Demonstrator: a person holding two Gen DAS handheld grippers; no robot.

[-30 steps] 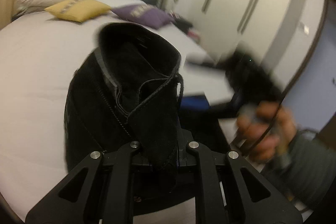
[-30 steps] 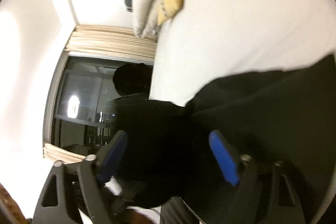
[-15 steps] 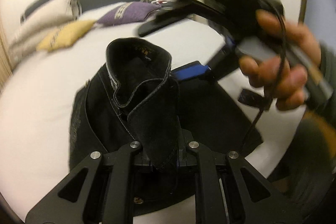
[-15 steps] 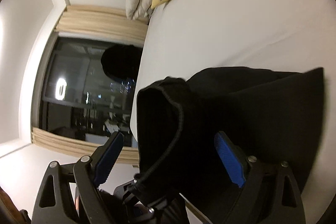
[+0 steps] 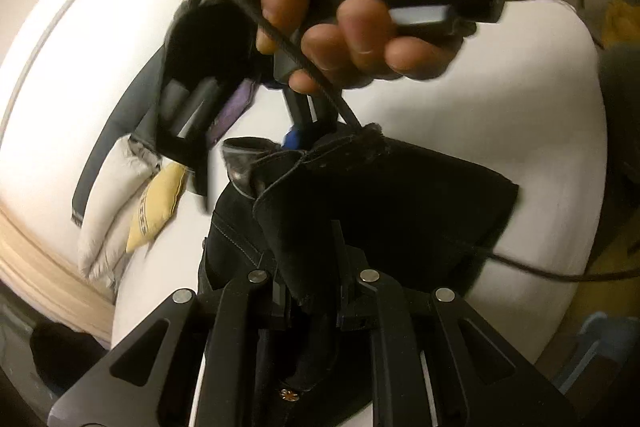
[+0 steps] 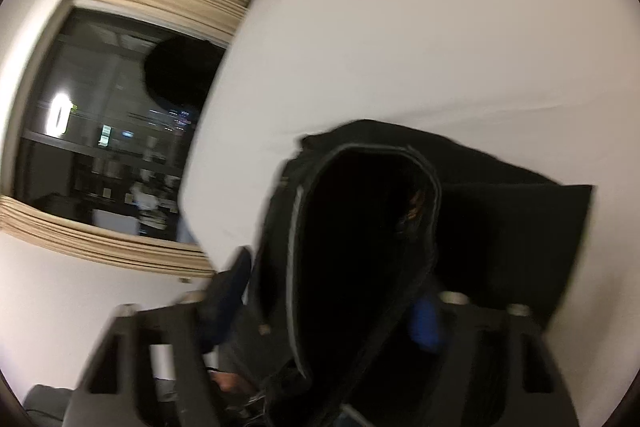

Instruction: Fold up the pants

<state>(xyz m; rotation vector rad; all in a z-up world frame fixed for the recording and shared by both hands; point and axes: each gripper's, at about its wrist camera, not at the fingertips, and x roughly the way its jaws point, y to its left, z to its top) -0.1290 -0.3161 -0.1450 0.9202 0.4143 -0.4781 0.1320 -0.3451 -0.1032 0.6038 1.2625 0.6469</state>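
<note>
The black pants point(image 5: 380, 203) hang bunched above the white bed point(image 5: 520, 99). My left gripper point(image 5: 308, 291) is shut on a fold of the pants near the waistband. In the left wrist view the right gripper point(image 5: 296, 135), held by a hand, comes down from above with its blue pads at the waistband edge. In the right wrist view the open waistband point(image 6: 360, 227) sits between the blue pads point(image 6: 426, 323) of my right gripper point(image 6: 328, 307), whose jaws stand apart around the cloth; the view is blurred.
White and yellow pillows point(image 5: 156, 203) and a purple pillow point(image 5: 232, 107) lie by the grey headboard point(image 5: 116, 123). A dark window point(image 6: 112, 131) with beige curtains is beside the bed. The right gripper's cable point(image 5: 540, 267) trails across the bed.
The right gripper has swung over and down onto the waistband that my left gripper holds. The pants have been lifted and turned, and both views have rotated.
</note>
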